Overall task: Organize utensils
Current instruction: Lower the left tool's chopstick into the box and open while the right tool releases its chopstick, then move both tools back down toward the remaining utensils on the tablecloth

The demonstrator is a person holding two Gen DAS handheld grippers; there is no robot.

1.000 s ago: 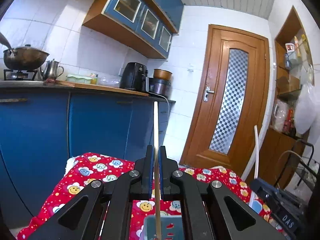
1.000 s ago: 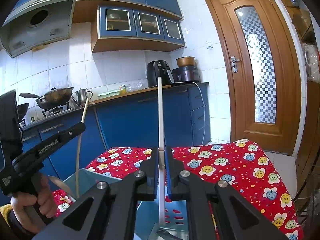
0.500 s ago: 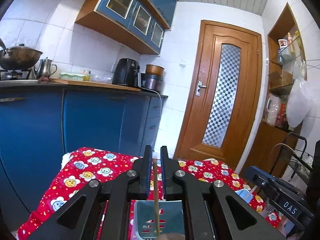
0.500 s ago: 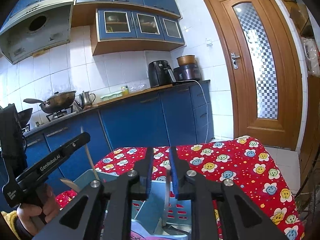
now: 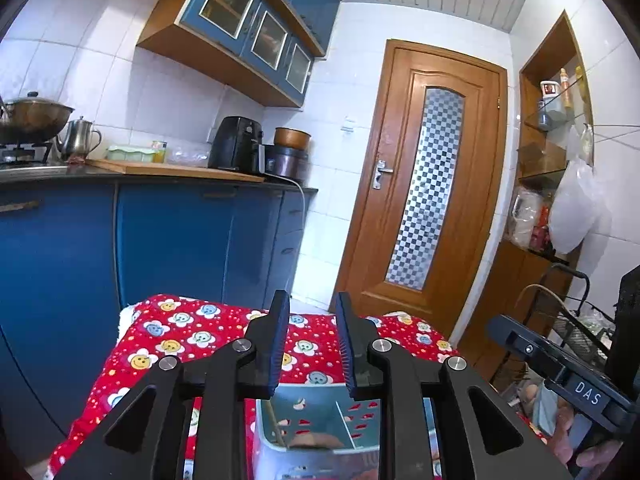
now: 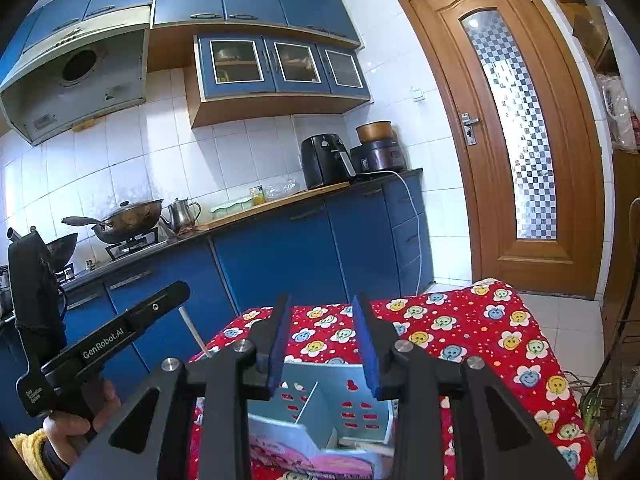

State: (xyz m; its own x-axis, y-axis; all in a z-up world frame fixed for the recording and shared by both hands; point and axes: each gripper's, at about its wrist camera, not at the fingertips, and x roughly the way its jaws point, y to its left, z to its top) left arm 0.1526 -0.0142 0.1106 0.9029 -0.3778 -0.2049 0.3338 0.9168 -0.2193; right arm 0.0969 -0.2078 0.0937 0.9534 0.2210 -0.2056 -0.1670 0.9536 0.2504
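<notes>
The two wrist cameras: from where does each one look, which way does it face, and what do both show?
Left wrist: sits on the left gripper, faces along its opening, empty jaws over the light blue basket toward the wooden door; the other gripper's handle and fingers show at right.
Right wrist: sits on the right gripper, jaws also opening and empty, faces the blue cabinets; the left gripper and the hand holding it show at left.
Shared: basket, red flowered cloth, door, cabinets, black air fryer.

Your table wears a red smiley-flower cloth (image 6: 460, 332); directly on it, at the near edge, sits the pale blue slotted utensil basket (image 6: 344, 400), divider inside.
</notes>
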